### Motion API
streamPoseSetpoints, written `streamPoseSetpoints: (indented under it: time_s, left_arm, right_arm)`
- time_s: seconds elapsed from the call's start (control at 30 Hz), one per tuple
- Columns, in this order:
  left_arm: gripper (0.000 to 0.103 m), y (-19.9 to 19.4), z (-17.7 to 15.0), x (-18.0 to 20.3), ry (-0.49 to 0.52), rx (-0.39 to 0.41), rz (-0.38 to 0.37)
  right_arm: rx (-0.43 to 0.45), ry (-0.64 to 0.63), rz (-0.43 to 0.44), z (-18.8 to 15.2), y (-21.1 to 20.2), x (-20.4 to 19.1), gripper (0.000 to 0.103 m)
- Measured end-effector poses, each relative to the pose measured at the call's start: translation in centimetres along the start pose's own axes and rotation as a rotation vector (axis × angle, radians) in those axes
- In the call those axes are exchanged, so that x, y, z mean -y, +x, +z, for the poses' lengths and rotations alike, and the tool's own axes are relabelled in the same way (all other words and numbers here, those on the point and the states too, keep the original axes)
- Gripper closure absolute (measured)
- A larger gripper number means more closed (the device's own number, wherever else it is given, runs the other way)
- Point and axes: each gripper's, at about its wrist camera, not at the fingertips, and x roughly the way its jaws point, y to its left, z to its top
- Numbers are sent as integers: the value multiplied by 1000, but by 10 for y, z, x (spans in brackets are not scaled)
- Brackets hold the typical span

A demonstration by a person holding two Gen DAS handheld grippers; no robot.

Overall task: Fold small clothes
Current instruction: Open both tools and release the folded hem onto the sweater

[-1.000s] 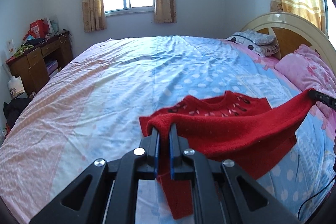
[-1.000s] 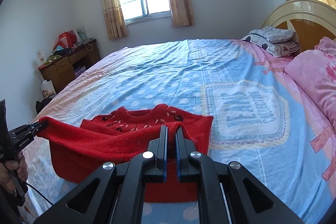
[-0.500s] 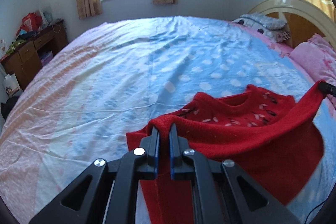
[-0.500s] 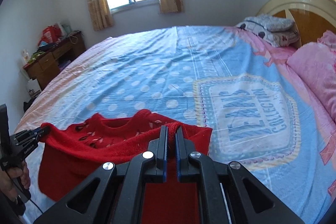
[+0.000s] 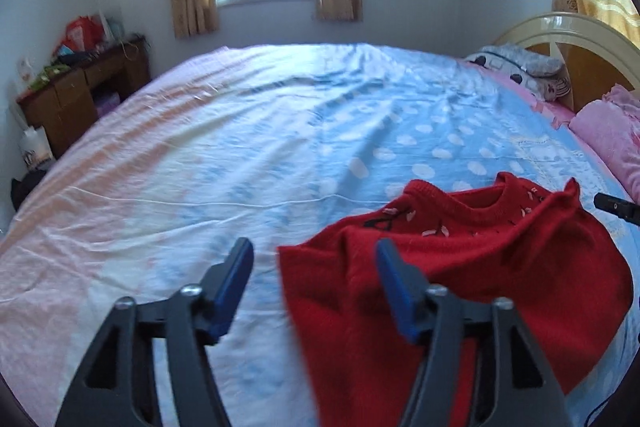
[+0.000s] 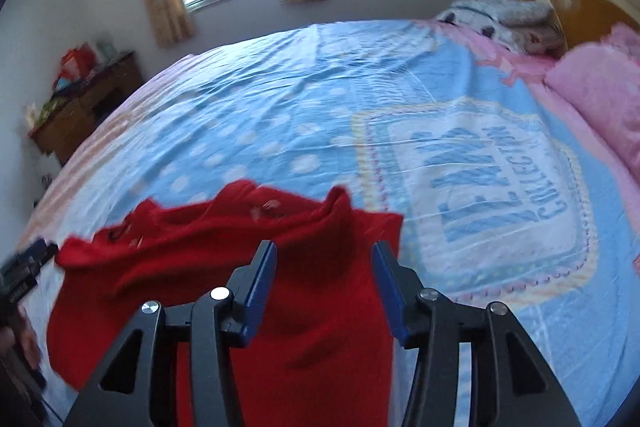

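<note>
on the bed [image 5: 248, 163], both tools (left [image 5: 314, 259], right [image 6: 324, 261]) spread above red sweater [image 5: 460, 267].

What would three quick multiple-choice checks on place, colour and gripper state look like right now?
1. The sweater lies on: A desk, B bed, C floor.
2. The sweater is: A red, B pink, C blue.
3. The left gripper and right gripper are: A both shut, B one shut, C both open.

Key: B, blue dotted sheet shows all around it; A, the knit is plainly red; C, each view shows its blue pads spread apart, pinching no cloth.
</note>
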Motion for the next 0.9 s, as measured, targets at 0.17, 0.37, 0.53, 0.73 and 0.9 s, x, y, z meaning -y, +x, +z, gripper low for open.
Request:
streamPoseSetpoints:
  time_s: [0.17,0.37,0.53,0.73,0.9]
  left_arm:
    - [28,2,-16,9,25,-53,-3]
    - [20,31,-32,27,59,-126,93]
    - [12,27,-35,13,-10,-125,79]
    - [12,19,-42,5,-65,-128,48]
    - [13,6,-39,13,-19,-89,103]
  right_arm:
    - [-112,-100,138,-14,14,-39,52]
    - [-223,-120,89,-1,78,-71,52]
    - [-173,66,58,12,83,-45,52]
    - [-159,-10,88,-21,40,-40,52]
    - [-124,-57,77,-38,3,-26,52]
